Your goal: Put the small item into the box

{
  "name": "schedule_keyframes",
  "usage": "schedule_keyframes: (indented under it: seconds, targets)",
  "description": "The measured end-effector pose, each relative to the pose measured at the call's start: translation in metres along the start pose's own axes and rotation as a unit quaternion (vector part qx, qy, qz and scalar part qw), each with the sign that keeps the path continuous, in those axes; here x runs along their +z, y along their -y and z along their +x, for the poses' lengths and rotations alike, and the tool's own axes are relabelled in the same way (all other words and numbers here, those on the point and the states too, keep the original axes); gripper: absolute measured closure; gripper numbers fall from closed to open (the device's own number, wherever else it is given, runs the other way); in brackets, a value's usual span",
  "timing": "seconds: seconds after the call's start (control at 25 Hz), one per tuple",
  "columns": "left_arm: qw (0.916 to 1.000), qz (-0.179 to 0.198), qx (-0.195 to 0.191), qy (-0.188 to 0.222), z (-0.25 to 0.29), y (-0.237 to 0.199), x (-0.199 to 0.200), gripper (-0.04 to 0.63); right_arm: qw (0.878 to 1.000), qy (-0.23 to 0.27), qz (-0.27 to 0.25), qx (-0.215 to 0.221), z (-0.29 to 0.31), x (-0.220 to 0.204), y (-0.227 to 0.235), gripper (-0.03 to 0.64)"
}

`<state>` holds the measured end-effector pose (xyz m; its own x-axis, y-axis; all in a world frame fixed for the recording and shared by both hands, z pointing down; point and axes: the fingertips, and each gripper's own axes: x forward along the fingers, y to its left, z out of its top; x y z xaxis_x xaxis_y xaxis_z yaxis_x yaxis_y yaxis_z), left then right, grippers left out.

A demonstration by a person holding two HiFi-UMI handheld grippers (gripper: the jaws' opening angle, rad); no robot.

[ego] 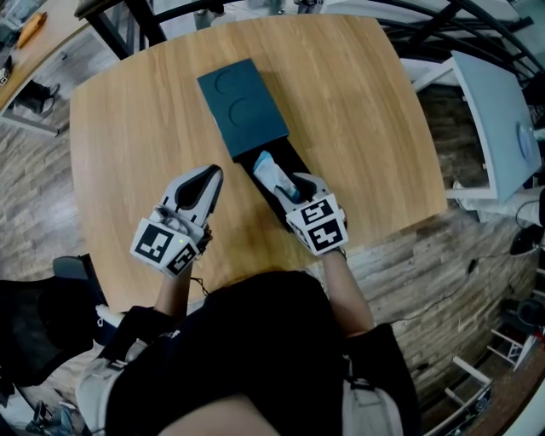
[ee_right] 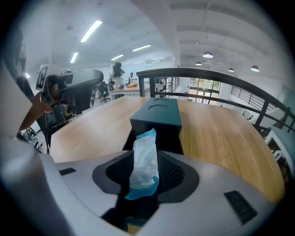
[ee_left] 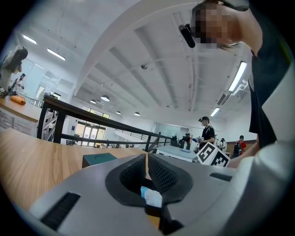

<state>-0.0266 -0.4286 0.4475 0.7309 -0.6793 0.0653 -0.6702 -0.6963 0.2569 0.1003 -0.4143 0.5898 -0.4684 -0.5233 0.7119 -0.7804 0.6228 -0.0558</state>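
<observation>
A dark teal box [ego: 243,106] lies on the round wooden table [ego: 358,111], with its black inner tray [ego: 295,163] slid out toward me. My right gripper [ego: 283,185] hangs over that tray, shut on a small white and blue packet [ego: 272,173]. In the right gripper view the packet [ee_right: 144,161] stands between the pads and points at the tray [ee_right: 169,138] and the box [ee_right: 157,113]. My left gripper [ego: 213,176] rests on the table left of the tray, with its pads [ee_left: 156,171] pressed together. A small white-blue bit [ee_left: 151,197] shows in its throat.
A white desk [ego: 494,119] stands beyond the table's right edge, with black railings [ego: 443,25] behind. A dark chair [ego: 72,272] sits at the lower left. Bare tabletop [ego: 128,153] stretches left of the box. Several people [ee_left: 206,133] stand far off.
</observation>
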Motion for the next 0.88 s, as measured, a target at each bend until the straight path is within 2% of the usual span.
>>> schedule_keyframes:
  seconds: [0.08,0.2,0.24,0.4,0.56,0.72,0.88]
  targets:
    - [1.0000,0.003,-0.003,0.000,-0.002,0.006,0.002,0.571,0.999,0.028,0.011,-0.010,-0.012,0.008,0.002,0.468]
    - [0.9999,0.009,-0.005,0.002,-0.005,0.013,0.004,0.571,0.996,0.078,0.028,-0.040,-0.035,0.024,0.008,0.563]
    - [0.9999,0.010,-0.006,0.001,-0.006,0.016,0.004,0.571,0.994,0.097,0.033,-0.049,-0.044,0.031,0.010,0.572]
    - [0.9999,0.013,-0.009,0.000,-0.011,0.029,0.005,0.571,0.982,0.172,0.060,-0.054,-0.082,0.056,0.007,0.581]
    - [0.9998,0.016,-0.014,-0.002,-0.013,0.045,0.003,0.571,0.971,0.225,0.061,-0.050,-0.117,0.075,0.001,0.584]
    - [0.9997,0.016,-0.020,-0.001,-0.016,0.060,0.003,0.571,0.964,0.256,0.047,-0.051,-0.145,0.087,-0.008,0.588]
    - [0.9996,0.014,-0.023,-0.001,-0.019,0.067,0.004,0.571,0.964,0.260,0.036,-0.048,-0.153,0.089,-0.013,0.591]
